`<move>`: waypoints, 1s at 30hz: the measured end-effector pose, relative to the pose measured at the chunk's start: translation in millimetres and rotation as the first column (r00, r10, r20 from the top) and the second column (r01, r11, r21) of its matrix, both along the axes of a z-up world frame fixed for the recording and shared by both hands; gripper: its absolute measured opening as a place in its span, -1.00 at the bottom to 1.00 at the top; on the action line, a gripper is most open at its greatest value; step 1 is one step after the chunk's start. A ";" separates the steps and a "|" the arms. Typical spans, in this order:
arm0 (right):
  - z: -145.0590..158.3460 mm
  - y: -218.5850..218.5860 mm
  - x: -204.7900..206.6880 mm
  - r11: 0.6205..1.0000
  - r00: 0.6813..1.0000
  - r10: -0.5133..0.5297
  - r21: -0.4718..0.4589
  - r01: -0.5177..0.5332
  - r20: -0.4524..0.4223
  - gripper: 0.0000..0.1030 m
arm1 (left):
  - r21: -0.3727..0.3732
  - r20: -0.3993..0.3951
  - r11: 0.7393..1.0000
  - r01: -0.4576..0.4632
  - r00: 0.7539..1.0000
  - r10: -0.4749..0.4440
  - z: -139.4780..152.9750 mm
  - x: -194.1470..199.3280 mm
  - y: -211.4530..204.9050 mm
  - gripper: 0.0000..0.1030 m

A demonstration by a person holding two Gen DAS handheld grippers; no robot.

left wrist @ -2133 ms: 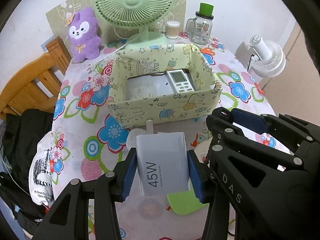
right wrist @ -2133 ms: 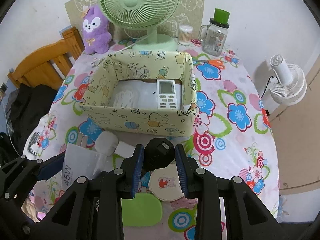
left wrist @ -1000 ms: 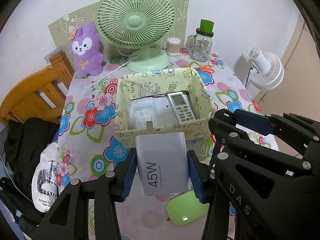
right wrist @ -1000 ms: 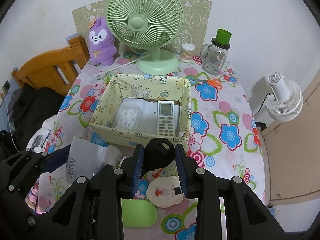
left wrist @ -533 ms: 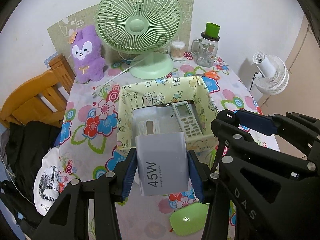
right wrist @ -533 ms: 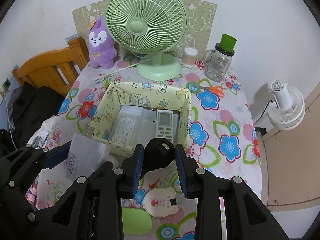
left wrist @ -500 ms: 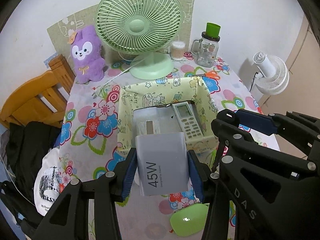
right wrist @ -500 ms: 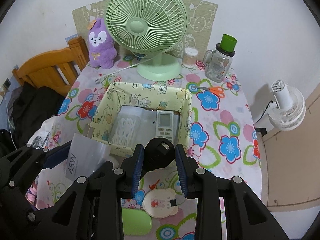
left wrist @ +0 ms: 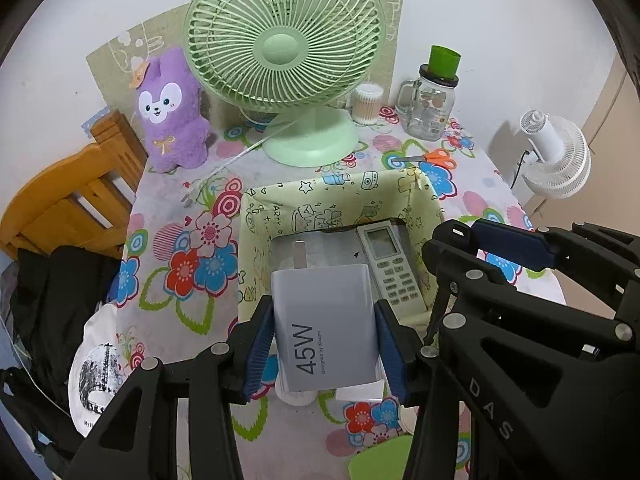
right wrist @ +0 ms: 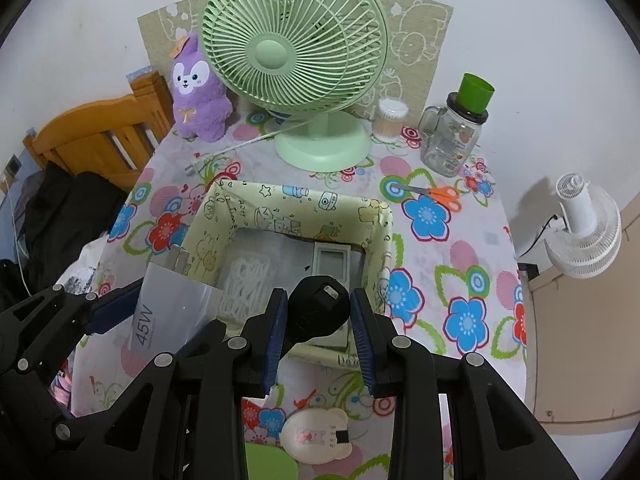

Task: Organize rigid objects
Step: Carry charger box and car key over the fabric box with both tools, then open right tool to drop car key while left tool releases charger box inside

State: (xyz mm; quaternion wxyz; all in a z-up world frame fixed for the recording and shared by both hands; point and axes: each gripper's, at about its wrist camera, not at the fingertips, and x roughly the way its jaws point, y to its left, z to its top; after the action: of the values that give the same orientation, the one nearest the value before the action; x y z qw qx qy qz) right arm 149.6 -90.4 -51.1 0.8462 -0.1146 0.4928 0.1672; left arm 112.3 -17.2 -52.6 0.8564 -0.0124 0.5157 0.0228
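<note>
Both of my grippers are advancing from the table's near edge to the yellow cartoon-print box (left wrist: 332, 200), now hanging over its front wall. My left gripper (left wrist: 326, 344) is clenching the white 45W charger (left wrist: 326, 332), prongs pointing ahead, above the box's interior beside the white remote control (left wrist: 390, 264) lying inside. My right gripper (right wrist: 318, 320) is gripping the black plug adapter (right wrist: 318, 310) over the box's near wall. Beyond the box, the green desk fan (right wrist: 294, 52) is standing on the floral tablecloth (right wrist: 452, 248)
</note>
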 end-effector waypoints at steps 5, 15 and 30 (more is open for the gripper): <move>-6.1 4.0 14.0 1.000 1.000 0.008 -0.003 -0.008 -0.016 -0.32 | -0.006 -0.009 1.000 -0.005 1.000 0.005 -6.1 12.2 3.3 -0.02; -24.5 11.2 39.7 1.000 0.998 0.027 -0.007 -0.027 -0.055 -0.32 | -0.011 -0.043 1.000 -0.019 0.999 0.018 -23.6 34.5 8.8 -0.02; -65.6 27.4 71.5 0.999 0.989 0.042 0.005 -0.042 -0.140 -0.31 | -0.030 -0.110 0.998 -0.052 0.993 0.048 -58.1 58.7 24.0 -0.02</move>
State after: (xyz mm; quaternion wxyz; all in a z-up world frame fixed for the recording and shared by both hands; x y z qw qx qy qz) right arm 221.1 -63.0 -116.7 0.8059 -0.1119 0.5483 0.1933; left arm 171.0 6.8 -110.7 0.8259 -0.0380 0.5614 0.0366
